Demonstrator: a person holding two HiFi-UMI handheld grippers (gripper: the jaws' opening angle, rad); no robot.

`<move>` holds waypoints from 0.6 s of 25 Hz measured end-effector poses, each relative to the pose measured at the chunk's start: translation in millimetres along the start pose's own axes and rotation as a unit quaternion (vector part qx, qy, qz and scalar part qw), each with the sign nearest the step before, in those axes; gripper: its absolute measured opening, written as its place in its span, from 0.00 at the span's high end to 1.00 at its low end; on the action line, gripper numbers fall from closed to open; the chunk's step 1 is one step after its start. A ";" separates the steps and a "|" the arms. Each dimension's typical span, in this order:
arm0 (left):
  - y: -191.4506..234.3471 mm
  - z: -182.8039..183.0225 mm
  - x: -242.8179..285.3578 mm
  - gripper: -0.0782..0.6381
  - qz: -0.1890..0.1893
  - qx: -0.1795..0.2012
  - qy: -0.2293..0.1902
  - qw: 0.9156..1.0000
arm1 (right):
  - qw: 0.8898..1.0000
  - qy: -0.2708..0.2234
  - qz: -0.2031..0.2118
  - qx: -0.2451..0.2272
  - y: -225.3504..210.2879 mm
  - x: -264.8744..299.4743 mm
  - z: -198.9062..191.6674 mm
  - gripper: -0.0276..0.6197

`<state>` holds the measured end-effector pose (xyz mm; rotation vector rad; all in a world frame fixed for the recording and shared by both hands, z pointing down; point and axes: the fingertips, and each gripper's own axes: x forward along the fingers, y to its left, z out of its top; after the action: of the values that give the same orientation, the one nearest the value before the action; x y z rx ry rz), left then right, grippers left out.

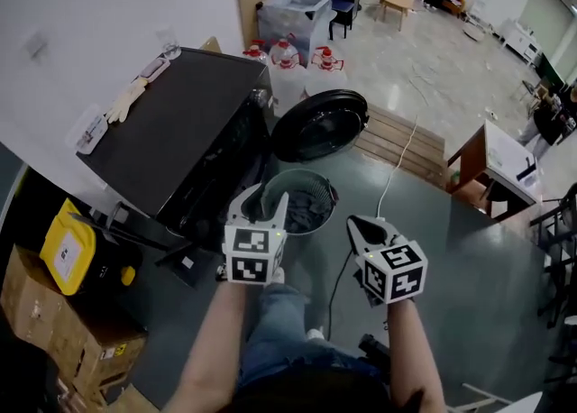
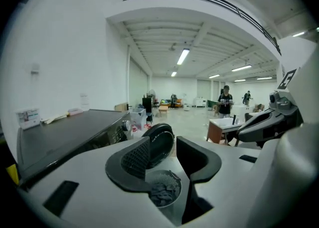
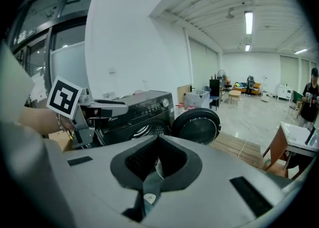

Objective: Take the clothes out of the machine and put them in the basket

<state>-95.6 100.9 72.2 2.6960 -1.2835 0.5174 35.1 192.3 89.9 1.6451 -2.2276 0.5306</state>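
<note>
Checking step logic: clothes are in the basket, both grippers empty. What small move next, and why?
Probably move the left gripper toward the open door of the machine: its jaws stand apart and empty, and what remains in the drum doesn't show.

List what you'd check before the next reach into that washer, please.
1. The door of the washer is open: ok.
2. The basket stands near the door: ok.
3. The left gripper is empty, jaws apart: ok.
4. The right gripper is ready to grab: not ok, jaws shut on nothing.
5. Clothes remain in the drum: cannot tell.
</note>
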 end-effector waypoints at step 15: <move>-59.6 8.4 -154.9 0.72 0.056 -0.008 -0.073 0.996 | 0.995 -0.099 0.008 -0.017 47.4 -126.6 -1.6 0.95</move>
<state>-138.0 250.3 12.9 2.7046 -1.4758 0.3243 25.9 311.9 27.6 1.7315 -2.3773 0.3442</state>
